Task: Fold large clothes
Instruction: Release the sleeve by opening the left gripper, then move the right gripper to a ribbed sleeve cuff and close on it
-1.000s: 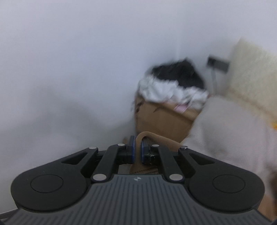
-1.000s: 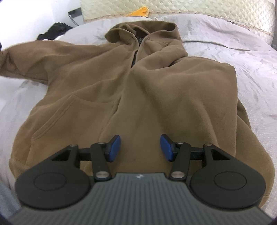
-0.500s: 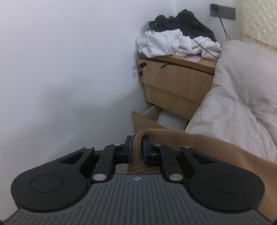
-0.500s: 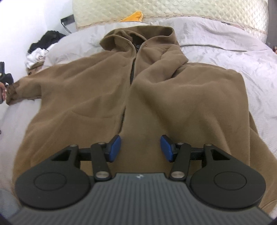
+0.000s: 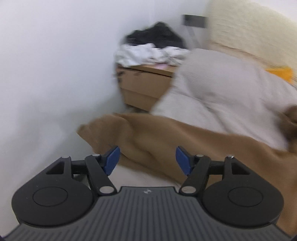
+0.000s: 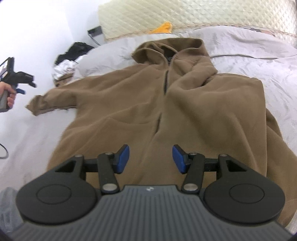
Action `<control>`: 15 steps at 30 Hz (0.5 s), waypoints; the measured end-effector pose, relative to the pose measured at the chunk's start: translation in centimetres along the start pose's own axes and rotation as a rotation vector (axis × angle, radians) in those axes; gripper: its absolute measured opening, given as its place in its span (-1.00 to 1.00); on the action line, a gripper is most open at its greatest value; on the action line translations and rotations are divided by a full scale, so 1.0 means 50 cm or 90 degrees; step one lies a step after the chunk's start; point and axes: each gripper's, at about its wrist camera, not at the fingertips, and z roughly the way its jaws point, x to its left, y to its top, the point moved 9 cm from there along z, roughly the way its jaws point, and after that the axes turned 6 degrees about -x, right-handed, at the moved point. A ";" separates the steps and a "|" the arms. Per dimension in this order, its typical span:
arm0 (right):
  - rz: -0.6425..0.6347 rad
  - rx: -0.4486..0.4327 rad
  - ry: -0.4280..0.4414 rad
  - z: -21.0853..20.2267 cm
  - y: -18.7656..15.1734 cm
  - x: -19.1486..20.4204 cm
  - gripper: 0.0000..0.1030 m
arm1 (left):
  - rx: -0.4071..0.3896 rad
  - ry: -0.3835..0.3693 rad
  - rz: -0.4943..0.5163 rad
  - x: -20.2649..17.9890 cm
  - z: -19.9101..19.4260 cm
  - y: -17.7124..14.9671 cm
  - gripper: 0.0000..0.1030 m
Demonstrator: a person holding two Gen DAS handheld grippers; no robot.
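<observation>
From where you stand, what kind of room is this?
Most likely a bedroom: a brown hoodie lies spread on a bed with a grey cover, a quilted headboard stands behind it, and a wooden nightstand piled with clothes sits beside it.

Matt brown fleece hoodie [image 6: 185, 111], wooden nightstand [image 5: 144, 87]

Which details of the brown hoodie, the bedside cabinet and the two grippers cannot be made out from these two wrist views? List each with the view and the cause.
- Brown hoodie, right wrist view: its right sleeve is not visible; its hem is hidden behind the right gripper.
- Sleeve cuff, left wrist view: motion blur hides its detail.
- Bedside cabinet, left wrist view: blurred, so the clothes pile cannot be sorted into items.
- Left gripper, right wrist view: small, partly cut by the left edge.
</observation>
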 end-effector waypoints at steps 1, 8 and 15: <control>0.000 -0.001 0.009 -0.011 -0.003 0.004 0.05 | -0.003 -0.017 0.013 -0.033 -0.046 -0.016 0.39; 0.001 -0.021 0.058 -0.079 -0.019 0.023 0.05 | -0.023 -0.180 0.068 -0.269 -0.347 -0.144 0.39; 0.019 -0.013 0.083 -0.143 -0.050 0.015 0.05 | -0.005 -0.358 0.123 -0.505 -0.582 -0.312 0.39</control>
